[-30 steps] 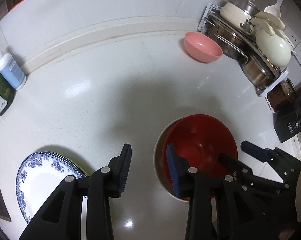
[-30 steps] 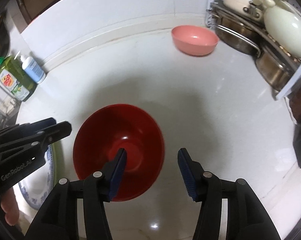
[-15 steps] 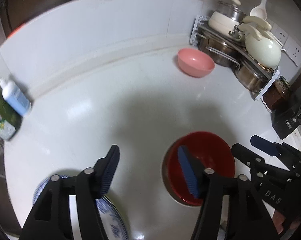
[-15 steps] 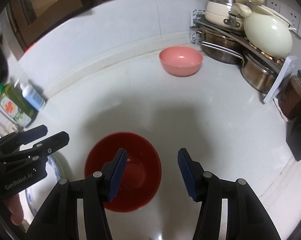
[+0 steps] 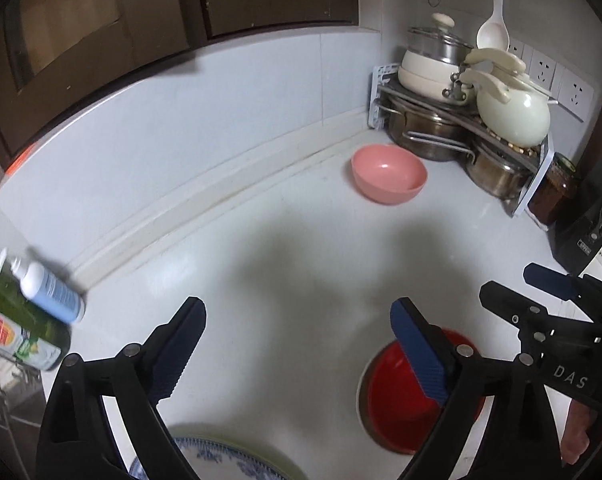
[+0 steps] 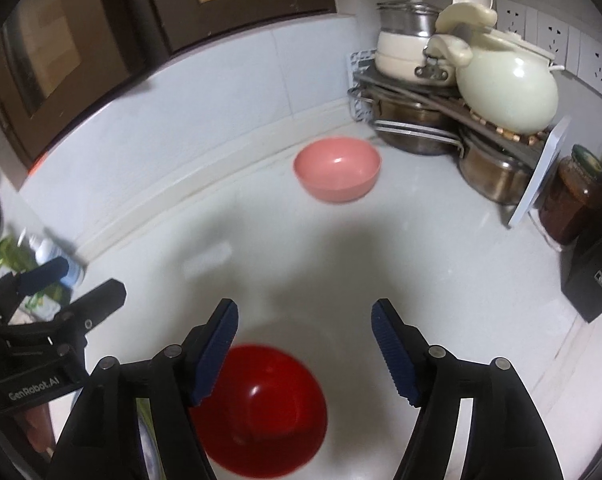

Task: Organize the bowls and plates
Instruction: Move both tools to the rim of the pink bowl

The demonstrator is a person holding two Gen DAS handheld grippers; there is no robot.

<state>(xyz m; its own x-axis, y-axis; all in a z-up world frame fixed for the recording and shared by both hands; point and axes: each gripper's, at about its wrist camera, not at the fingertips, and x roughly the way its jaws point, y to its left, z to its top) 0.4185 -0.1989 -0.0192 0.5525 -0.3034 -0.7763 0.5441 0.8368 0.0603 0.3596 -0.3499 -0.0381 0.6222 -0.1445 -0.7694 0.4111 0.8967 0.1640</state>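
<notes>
- Left gripper [image 5: 297,328], seen by its own camera, has its two black arms with blue pads spread wide, and nothing is between them.
- Under its right pad sits the shiny red round bowl [image 5: 397,408], low on the white counter [image 5: 285,264].
- At the bottom edge peeks the white plate with a blue flower rim [image 5: 221,467].
- Far back by the wall sits the pink round bowl [image 5: 388,174], next to the rack of steel and cream pots [image 5: 457,120].
- On the left are a white and blue pump bottle [image 5: 47,286] and a green bottle [image 5: 13,336].
- The right gripper [image 5: 517,286] shows at the right side, above the counter.
- Right gripper [image 6: 304,322], in its own camera, is spread wide too and pinches nothing.
- The red bowl [image 6: 261,408] sits below its left pad, a bit blurry.
- The pink bowl [image 6: 337,174] is far off, close to the pots [image 6: 461,92].
- The left gripper [image 6: 73,280] shows at the left, with its fingers apart.
</notes>
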